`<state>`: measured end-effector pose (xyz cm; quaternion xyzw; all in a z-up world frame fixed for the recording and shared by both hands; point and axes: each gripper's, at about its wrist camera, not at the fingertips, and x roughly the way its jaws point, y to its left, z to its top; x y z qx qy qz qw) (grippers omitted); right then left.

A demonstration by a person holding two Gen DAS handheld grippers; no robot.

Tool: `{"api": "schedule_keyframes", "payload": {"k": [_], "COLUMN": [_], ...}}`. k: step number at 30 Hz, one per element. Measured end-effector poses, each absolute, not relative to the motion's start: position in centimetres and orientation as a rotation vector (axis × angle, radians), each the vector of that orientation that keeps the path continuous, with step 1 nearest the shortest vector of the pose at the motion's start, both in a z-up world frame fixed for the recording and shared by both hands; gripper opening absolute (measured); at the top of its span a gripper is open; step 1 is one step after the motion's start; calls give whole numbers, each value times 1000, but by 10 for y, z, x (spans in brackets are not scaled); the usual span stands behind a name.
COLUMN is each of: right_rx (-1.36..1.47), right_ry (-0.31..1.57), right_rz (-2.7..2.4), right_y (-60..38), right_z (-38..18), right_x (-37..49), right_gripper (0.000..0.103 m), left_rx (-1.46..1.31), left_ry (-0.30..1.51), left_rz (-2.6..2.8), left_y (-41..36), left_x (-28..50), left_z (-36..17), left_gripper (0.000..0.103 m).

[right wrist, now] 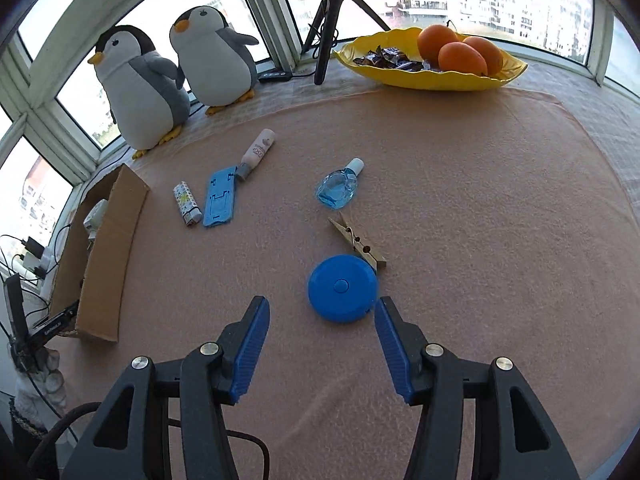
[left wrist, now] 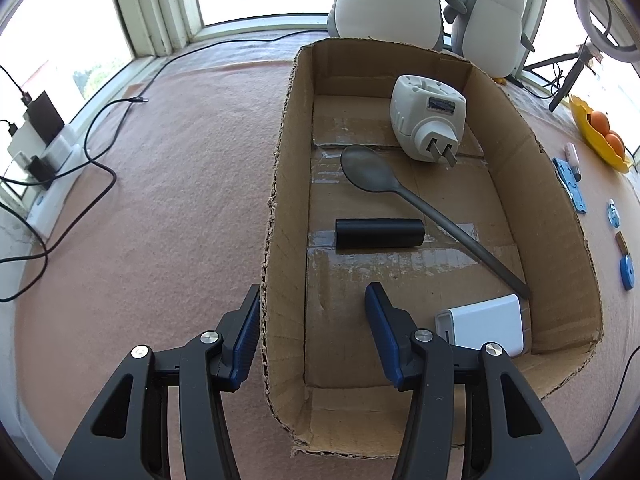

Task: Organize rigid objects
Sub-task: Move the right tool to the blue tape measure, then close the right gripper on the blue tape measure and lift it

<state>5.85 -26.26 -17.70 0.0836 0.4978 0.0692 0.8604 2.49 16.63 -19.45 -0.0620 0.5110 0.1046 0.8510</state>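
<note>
**Box half filled, loose items waiting on the cloth**

Over the near-left corner of the cardboard box [left wrist: 556,184], the left gripper [left wrist: 312,330] hangs with its fingers spread wide and nothing between them; one finger sits outside the box's left wall and the other above its floor, so the wall runs between them. That stance looks like a pause after a drop, or a grip about to steady the box, though which cannot be told. Inside the box, from the left, lie a black cylinder [left wrist: 379,233] on its side, a dark spoon [left wrist: 404,190] laid diagonally with its bowl toward the far end, a white plug adapter [left wrist: 428,118] with prongs pointing forward, and a white charger block [left wrist: 486,326] in the near-right corner, touching the spoon's handle tip. They appear gathered there because the box serves as the collecting place.

On the pink cloth [right wrist: 480,200] to the right of the box, things not yet sorted lie apart from each other: a patterned lighter [right wrist: 186,204], a blue flat stand [right wrist: 220,196], a pink-white tube [right wrist: 258,152] touching the stand's far corner, a small blue bottle [right wrist: 340,186], a wooden clothespin [right wrist: 358,242] and a round blue tape measure [right wrist: 343,289] touching it. The right gripper [right wrist: 320,348] hovers just short of the tape measure, fingers wide apart and empty, lined up so the disc would likely fit between them; it seems the next pick.
</note>
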Motion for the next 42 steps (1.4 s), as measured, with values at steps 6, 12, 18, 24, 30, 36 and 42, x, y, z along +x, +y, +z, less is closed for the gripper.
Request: {"api": "schedule_keyframes", "payload": {"k": [6,12,18,24,30,36,42], "right_rx": [160,83,20,-11,-25,-10,1], "right_ry": [1071,1083,1098,1112,1122,1127,1102], "right_rz": [107,92,69,60,54,69,97], "right_y": [-263,-253,-245,-239,-237,-236,-227], "right_z": [-199,-207,-213,-217,-217,-215,-204], "right_x": [69,79,88,91,89,82,73], "right_gripper": [52,54,54,54,46,46,46], "left_rx": [-137,-144,-146,-146,-147,-147,-147], "left_ry": [1078,1076,1076,1076,1075,1076,1076], "left_rz": [226,236,239,238,238,238,238], "left_y": [167,166,166,166,166,166,166], "left_x": [25,24,23,23,23,23,23], "left_z": [-195,-195,-195,-195,-195,-195,-195], "left_gripper": [52,52,52,52,52,52,52]}}
